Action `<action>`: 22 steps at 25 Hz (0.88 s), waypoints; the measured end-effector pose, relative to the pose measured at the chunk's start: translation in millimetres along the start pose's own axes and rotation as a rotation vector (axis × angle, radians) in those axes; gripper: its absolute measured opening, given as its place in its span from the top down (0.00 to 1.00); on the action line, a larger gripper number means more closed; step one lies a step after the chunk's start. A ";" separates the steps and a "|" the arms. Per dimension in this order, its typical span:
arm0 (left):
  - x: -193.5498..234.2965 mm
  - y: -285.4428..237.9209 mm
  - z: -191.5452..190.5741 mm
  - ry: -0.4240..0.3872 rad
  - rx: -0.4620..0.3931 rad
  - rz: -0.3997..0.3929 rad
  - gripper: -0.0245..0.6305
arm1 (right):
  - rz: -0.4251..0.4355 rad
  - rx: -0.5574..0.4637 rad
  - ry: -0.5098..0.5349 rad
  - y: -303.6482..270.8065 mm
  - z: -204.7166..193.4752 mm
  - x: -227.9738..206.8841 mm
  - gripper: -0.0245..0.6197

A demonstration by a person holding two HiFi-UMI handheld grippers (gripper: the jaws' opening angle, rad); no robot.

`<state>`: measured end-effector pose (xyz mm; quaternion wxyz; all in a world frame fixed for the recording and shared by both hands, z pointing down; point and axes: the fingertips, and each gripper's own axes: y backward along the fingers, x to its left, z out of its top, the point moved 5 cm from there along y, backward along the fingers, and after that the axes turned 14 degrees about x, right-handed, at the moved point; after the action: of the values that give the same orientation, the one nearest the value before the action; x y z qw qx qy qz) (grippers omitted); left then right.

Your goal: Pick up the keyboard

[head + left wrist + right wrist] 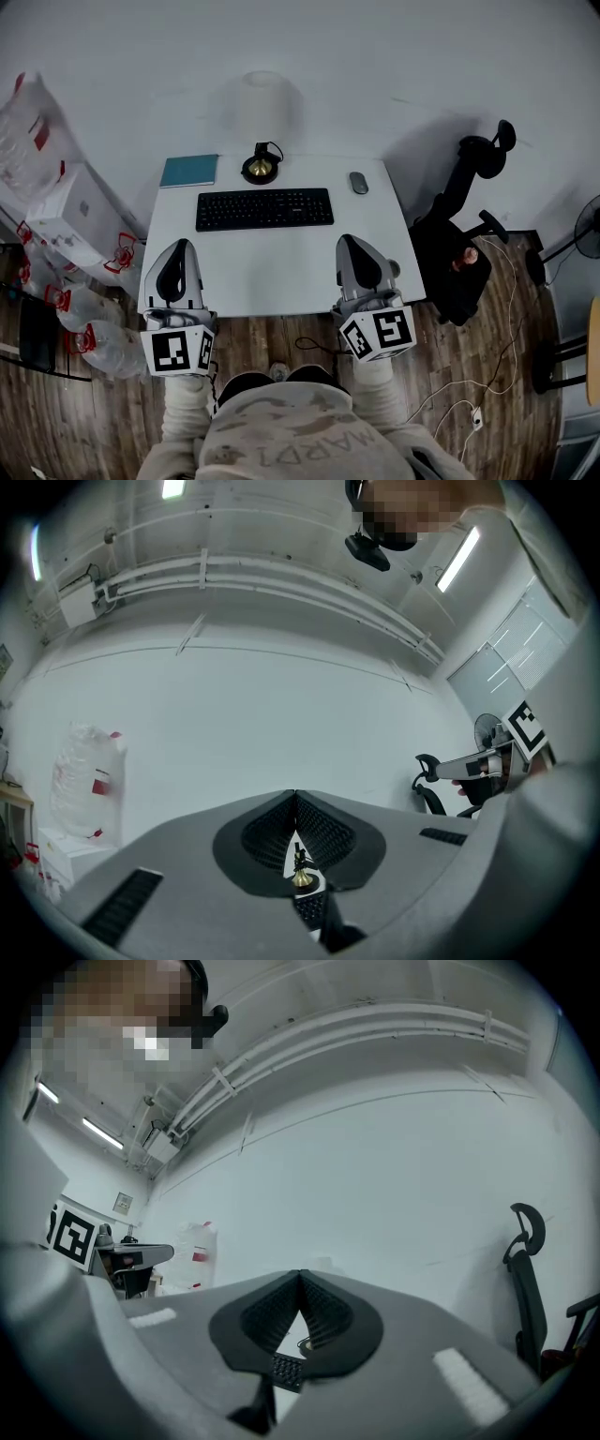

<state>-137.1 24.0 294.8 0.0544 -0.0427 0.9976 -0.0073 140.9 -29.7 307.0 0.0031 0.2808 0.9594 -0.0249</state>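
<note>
A black keyboard lies flat across the far half of a white table. My left gripper hovers over the table's near left part, short of the keyboard's left end, shut and empty. Over the near right part, my right gripper is shut and empty too, short of the keyboard's right end. In the left gripper view, the left gripper has its pads meeting, with a strip of keyboard in the notch below. In the right gripper view, the right gripper likewise shows a corner of keyboard.
Behind the keyboard are a teal notebook, a brass lamp base with a white shade, and a grey mouse. A black office chair stands right of the table. Boxes and water bottles crowd the floor on the left.
</note>
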 end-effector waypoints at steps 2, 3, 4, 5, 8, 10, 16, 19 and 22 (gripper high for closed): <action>-2.2 -9.0 -0.3 -0.001 0.001 0.008 0.95 | 0.007 -0.001 -0.008 -8.1 -1.5 -8.6 0.95; -3.1 -12.4 -0.7 -0.001 0.003 0.012 0.95 | 0.010 -0.001 -0.014 -11.6 -2.4 -12.3 0.95; -3.7 -15.3 -1.5 0.000 0.005 0.016 0.95 | 0.013 0.000 -0.019 -14.8 -3.4 -15.2 0.95; -3.9 -17.6 -2.6 0.002 0.009 0.020 0.95 | 0.017 0.003 -0.020 -18.0 -4.5 -17.4 0.95; -2.4 -22.6 -6.2 0.002 0.023 0.033 0.95 | 0.030 0.014 -0.022 -27.0 -7.5 -20.3 0.95; -0.1 -24.5 -8.2 0.004 0.031 0.041 0.95 | 0.040 0.022 -0.017 -32.0 -8.8 -20.1 0.95; 7.5 -29.5 -14.0 0.002 0.040 0.045 0.95 | 0.046 0.029 -0.027 -42.4 -15.8 -17.1 0.95; 9.5 -38.2 -14.8 0.000 0.040 0.035 0.95 | 0.031 0.030 -0.026 -48.7 -16.7 -21.2 0.95; 14.5 -53.0 -13.2 0.002 0.037 0.026 0.95 | 0.016 0.033 -0.018 -59.5 -13.9 -26.0 0.95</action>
<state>-148.5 -29.8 307.3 0.0544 -0.0286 0.9978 -0.0252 130.8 -93.0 324.1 0.0075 0.2884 0.9565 -0.0431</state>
